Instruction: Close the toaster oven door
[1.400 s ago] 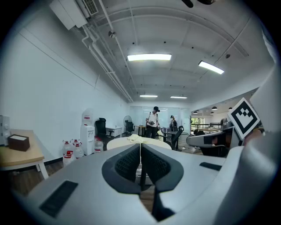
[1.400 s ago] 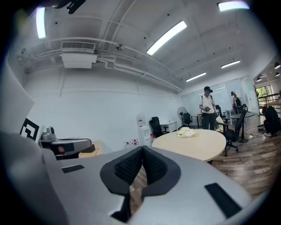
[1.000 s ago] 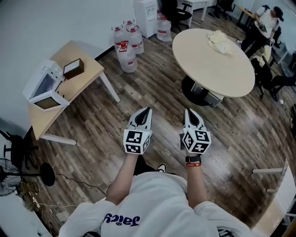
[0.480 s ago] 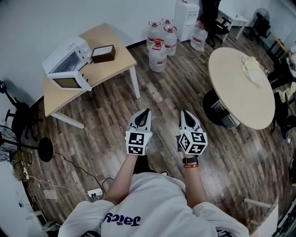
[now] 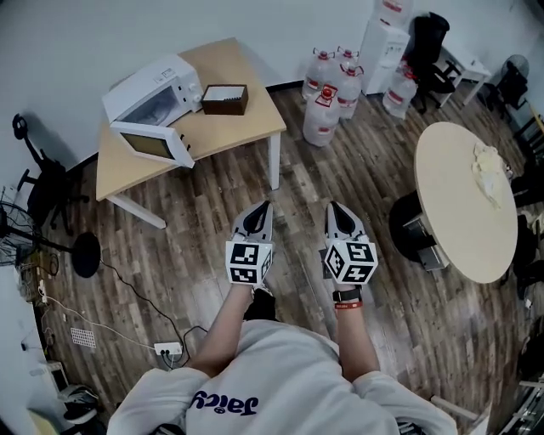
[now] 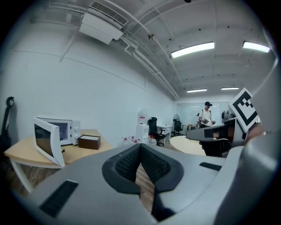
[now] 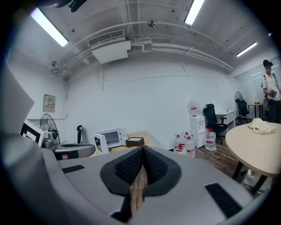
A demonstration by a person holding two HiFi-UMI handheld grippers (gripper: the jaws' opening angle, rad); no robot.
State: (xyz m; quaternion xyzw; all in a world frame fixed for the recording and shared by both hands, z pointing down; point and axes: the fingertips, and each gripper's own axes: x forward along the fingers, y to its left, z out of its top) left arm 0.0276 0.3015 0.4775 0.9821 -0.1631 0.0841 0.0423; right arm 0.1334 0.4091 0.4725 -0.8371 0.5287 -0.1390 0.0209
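A white toaster oven (image 5: pixel 153 87) stands on a light wooden table (image 5: pixel 246 127) at the upper left of the head view. Its door (image 5: pixel 158 144) hangs open toward the table's front edge. In the left gripper view the oven (image 6: pixel 61 131) is far off at the left, its door (image 6: pixel 46 141) swung out. The right gripper view shows the oven (image 7: pixel 110 137) small in the distance. My left gripper (image 5: pixel 263 207) and right gripper (image 5: pixel 333 209) are side by side over the floor, well short of the table. Both are shut and hold nothing.
A brown box (image 5: pixel 225 99) sits beside the oven. Several water jugs (image 5: pixel 327 115) and a dispenser (image 5: pixel 384 25) stand right of the table. A round table (image 5: pixel 472 204) is at the right. A fan base (image 5: pixel 85 255), cable and power strip (image 5: pixel 167 348) lie at the left.
The head view has swung left: the oven and its table have shifted from the far left toward the middle, the round table toward the right edge. Both grippers keep their place before the body.
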